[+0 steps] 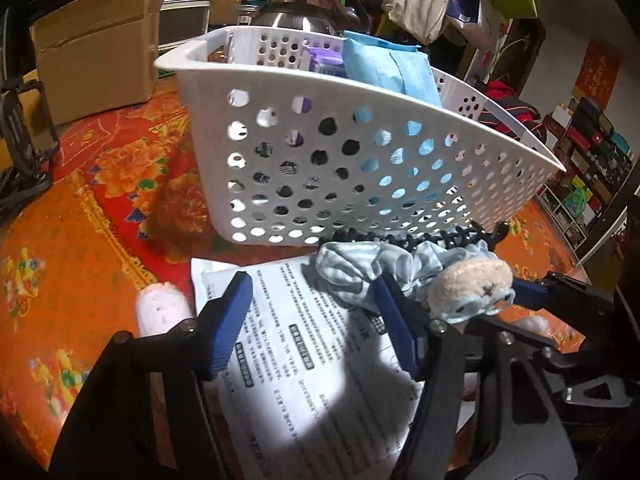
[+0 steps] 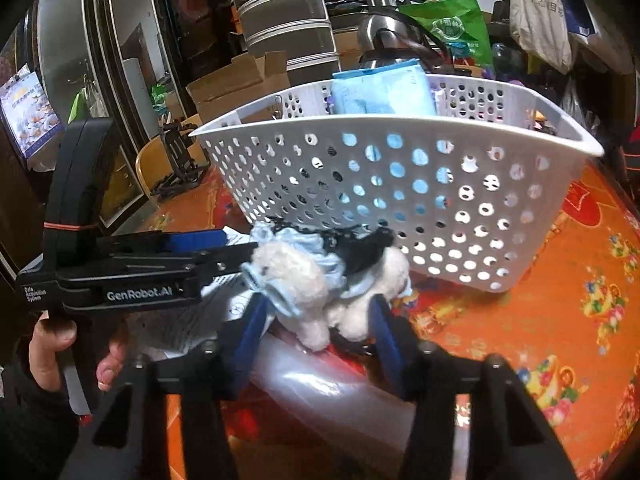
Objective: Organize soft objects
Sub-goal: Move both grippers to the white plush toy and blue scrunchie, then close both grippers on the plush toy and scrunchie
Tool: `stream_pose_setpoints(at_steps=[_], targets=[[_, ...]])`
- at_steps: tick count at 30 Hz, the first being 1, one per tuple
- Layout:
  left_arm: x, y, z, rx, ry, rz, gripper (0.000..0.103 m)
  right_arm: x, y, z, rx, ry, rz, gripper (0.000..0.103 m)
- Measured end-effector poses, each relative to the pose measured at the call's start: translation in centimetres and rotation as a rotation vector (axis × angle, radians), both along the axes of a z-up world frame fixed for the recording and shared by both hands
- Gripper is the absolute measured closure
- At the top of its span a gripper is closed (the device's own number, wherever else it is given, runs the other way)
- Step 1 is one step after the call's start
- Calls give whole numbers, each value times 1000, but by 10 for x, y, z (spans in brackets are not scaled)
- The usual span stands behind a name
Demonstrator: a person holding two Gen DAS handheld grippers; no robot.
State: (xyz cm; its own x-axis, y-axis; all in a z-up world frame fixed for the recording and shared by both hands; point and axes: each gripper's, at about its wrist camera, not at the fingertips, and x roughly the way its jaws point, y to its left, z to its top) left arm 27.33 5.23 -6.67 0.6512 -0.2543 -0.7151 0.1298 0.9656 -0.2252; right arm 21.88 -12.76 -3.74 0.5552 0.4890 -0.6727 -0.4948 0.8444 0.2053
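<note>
A white printed plastic packet (image 1: 304, 344) lay nearest the lens, flat on the orange floral surface (image 1: 80, 264), straddled by the left gripper (image 1: 316, 320), whose blue fingers (image 1: 230, 320) stood apart and, as far as the dim view showed, were not pressing it. The right gripper (image 2: 316, 324) bracketed a fluffy white-and-blue plush toy (image 2: 296, 280) beside a pale blue scrunchie (image 1: 352, 276); contact was unclear. The white perforated plastic basket (image 1: 360, 160) already held blue packets (image 1: 388, 68); these pieces remained outside.

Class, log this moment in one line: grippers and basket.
left gripper: open over printed packet | right gripper: shut on plush toy | basket: upright, blue pack inside
</note>
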Motion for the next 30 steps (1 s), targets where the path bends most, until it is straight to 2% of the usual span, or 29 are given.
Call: stream_pose_setpoints(at_steps=[5,6,9,11,17,21,23,27,30], targets=[[6,-9,2,7,-1,-35,52,2,8,-1,-17,5,22,60],[8,-12,2,7,5,-42,54,3,9,-1,-17,11,28,65],[12,-15,2,1,20,-45,55,5,11,-2,-27,22,41,78],[12,-13,3,-7,19,-41,55,6,12,-5,-40,33,43,83],[3,-16,2,34,-2,-42,55,6,11,-6,-44,27,43,87],[4,-17,0,-3,5,-71,73,6,10,-6,-39,37,52,87],[5,-17,-1,-14,12,-82,75,6,8,-6,-31,43,56,87],[7,-17,-2,-47,21,-112,87,8,6,-5,-26,49,61,87],[5,-23,-1,-22,5,-125,91,9,5,-5,-14,56,62,87]])
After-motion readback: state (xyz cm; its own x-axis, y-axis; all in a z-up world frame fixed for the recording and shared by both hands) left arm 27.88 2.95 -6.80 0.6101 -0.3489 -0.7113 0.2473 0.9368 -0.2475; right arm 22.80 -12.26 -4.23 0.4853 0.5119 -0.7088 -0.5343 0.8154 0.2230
